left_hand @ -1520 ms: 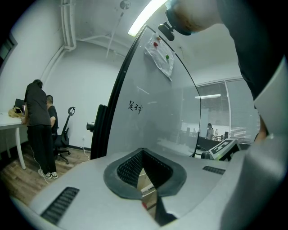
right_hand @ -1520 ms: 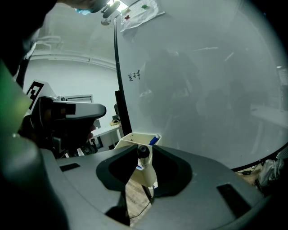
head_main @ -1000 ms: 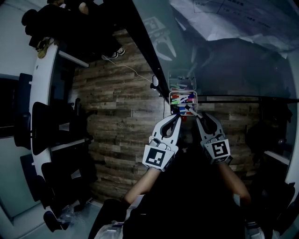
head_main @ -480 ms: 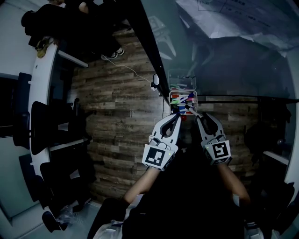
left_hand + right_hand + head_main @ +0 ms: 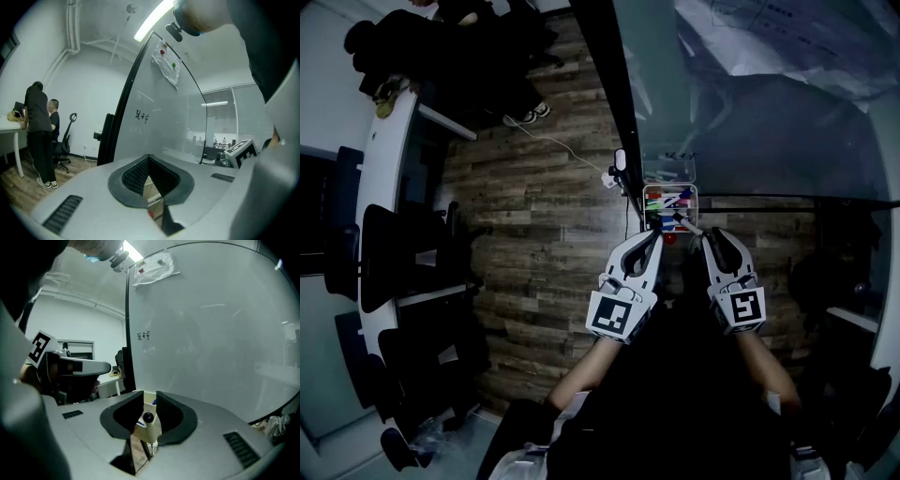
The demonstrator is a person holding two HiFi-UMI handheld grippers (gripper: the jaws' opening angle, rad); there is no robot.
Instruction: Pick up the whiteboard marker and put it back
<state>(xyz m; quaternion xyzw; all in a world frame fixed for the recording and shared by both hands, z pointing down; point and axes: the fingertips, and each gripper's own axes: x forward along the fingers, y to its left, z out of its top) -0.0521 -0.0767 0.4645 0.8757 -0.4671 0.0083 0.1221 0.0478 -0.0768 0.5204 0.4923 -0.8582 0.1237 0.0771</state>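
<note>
The right tongs (image 5: 146,404) pinch the whiteboard marker (image 5: 149,423), with its black end between them. The left tongs (image 5: 149,161) are pressed together, empty, right beside. A marker box (image 5: 645,199) sits just ahead.

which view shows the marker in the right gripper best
The right gripper view. The white whiteboard marker with a black end stands large between the right gripper's pads, end toward the camera. The head view shows it only as a small sliver at that gripper's tip. The left gripper view doesn't show it.
</note>
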